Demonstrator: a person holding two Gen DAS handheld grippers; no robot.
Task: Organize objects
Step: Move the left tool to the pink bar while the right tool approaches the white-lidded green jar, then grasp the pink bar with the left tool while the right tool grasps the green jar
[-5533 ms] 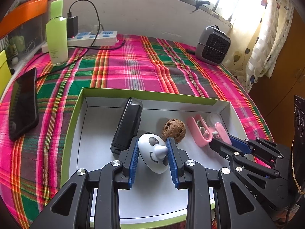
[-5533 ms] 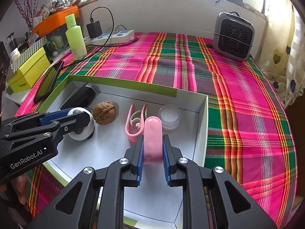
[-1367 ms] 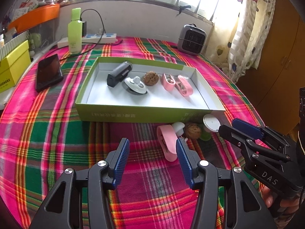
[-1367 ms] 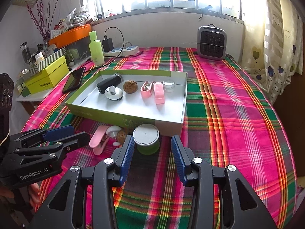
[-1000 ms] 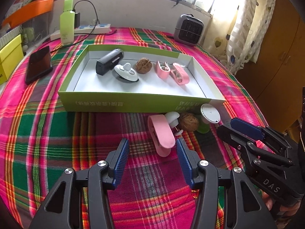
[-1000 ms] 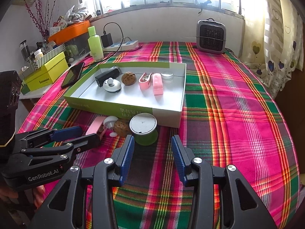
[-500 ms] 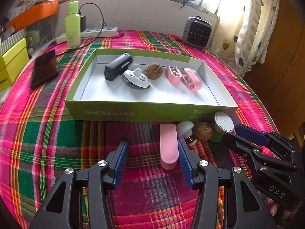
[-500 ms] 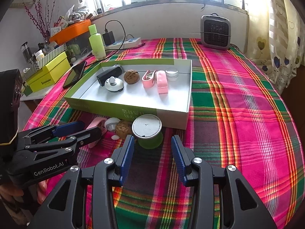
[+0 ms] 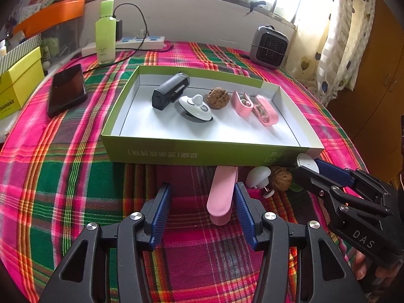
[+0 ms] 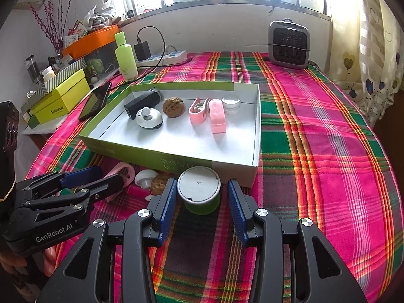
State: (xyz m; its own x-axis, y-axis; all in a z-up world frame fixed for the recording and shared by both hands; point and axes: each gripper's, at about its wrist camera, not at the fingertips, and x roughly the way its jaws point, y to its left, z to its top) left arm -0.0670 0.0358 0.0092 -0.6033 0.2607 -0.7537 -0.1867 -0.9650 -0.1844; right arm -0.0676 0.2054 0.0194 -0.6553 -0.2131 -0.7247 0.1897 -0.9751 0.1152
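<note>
A green-sided box [image 9: 156,151] [image 10: 121,149] on the plaid cloth holds a black device [image 9: 170,91], a white knob [image 9: 195,107], a walnut [image 9: 218,98], two pink clips [image 9: 242,100] and a small clear jar [image 10: 231,104]. In front of the box lie a pink clip [image 9: 222,194], a white mushroom-shaped piece [image 9: 258,176], a second walnut [image 9: 280,181] and a green pot with a white lid [image 10: 199,189]. My left gripper [image 9: 202,200] is open, with the pink clip against its right finger. My right gripper [image 10: 199,197] is open around the green pot.
A black phone [image 9: 67,88], a yellow box [image 9: 17,80], a green bottle [image 9: 105,32], a power strip [image 9: 136,44] and a small grey heater [image 9: 270,46] stand around the box. The table edge falls away to the right near the curtain.
Both grippers have moved forward and lower toward the items in front of the box. The pink clip now sits between the left fingers, the green pot between the right fingers.
</note>
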